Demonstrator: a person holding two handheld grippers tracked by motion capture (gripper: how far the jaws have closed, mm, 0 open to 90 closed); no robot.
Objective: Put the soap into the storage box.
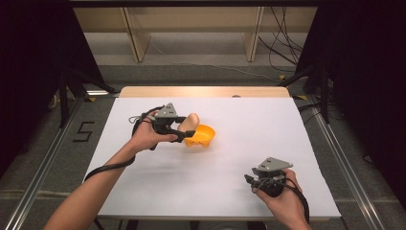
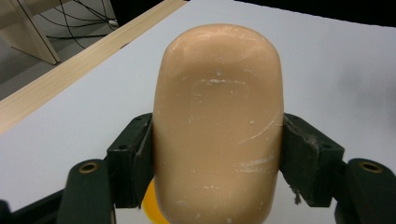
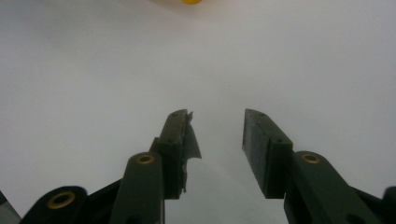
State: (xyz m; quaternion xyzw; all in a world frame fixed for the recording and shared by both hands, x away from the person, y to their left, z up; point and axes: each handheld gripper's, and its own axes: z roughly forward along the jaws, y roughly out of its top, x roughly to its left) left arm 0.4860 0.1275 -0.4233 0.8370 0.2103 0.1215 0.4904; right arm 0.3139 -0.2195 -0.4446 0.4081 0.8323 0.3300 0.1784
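The left gripper (image 1: 187,128) clamps a rounded tan soap-like bar (image 2: 217,126) between its jaws, holding it just above the left rim of an orange bowl (image 1: 203,135) left of centre on the white table (image 1: 249,120). The right gripper (image 3: 217,140), jaws parted and empty, rests near the table's near right edge, well apart

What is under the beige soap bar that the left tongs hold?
Under the soap bar, clamped in the left tongs, sits an orange bowl on the white table. The left gripper view shows a yellow-orange sliver below the bar; the bar covers the rest there.
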